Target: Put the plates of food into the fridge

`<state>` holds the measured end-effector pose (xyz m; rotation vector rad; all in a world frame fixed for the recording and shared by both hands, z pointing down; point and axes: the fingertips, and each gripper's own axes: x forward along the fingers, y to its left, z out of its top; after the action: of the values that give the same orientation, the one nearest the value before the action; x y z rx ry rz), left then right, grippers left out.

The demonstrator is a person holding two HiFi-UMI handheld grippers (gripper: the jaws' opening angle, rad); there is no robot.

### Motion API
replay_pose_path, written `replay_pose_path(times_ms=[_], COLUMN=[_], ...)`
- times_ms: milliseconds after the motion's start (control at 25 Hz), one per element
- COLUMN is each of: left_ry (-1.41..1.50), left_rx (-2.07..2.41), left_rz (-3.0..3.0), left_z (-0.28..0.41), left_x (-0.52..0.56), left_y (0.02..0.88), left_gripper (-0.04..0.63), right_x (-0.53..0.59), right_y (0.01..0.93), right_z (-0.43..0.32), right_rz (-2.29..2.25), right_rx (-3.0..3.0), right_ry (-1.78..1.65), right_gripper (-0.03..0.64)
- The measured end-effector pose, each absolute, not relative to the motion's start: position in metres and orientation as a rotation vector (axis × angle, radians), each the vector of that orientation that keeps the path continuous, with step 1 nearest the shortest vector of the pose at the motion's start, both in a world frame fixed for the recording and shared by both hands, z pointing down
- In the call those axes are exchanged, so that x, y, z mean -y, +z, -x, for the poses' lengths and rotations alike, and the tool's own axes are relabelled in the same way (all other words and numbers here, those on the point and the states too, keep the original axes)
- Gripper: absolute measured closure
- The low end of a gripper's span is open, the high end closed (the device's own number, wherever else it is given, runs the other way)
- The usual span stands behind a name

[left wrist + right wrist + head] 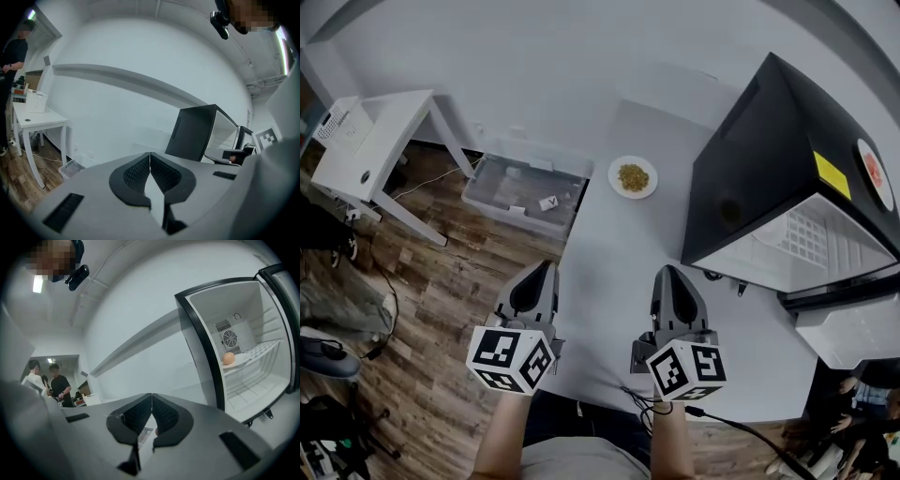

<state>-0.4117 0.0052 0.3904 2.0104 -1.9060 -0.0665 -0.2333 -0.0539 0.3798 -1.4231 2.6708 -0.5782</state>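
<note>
A white plate [633, 177] of yellowish food sits on the grey table [609, 281], far from both grippers. To its right stands the black fridge [769, 169] with its door [853, 323] open. In the right gripper view a white plate [236, 361] with an orange-brown food item [228, 358] rests on the fridge's shelf. My left gripper [546, 269] and right gripper [667, 274] hover side by side over the table's near part. Both are shut with nothing between the jaws, as the left gripper [150, 155] and right gripper [152, 396] views show.
A clear plastic bin [525, 192] stands on the wooden floor left of the table. A white side table [370, 141] is at the far left. People [51, 383] stand in the distant room. A cable [712, 412] runs from my right gripper.
</note>
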Motion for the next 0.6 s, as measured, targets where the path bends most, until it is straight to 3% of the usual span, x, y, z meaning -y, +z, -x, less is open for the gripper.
replay_pose_path(times_ms=[280,600], left_ry=[-0.014,-0.024], left_rx=[1.894,1.845], left_rz=[-1.983,-1.891], left_z=[0.393,0.423], left_x=[0.014,0.013], left_y=[0.404,0.429], left_gripper=[0.586,0.586], right_x=[0.084,0.093], right_y=[0.398,0.422], right_z=[0.218,0.23], right_rz=[1.411,1.452], right_rx=[-2.678,-2.665], right_ry=[-0.632,-0.729], right_gripper=[0.601,0.601])
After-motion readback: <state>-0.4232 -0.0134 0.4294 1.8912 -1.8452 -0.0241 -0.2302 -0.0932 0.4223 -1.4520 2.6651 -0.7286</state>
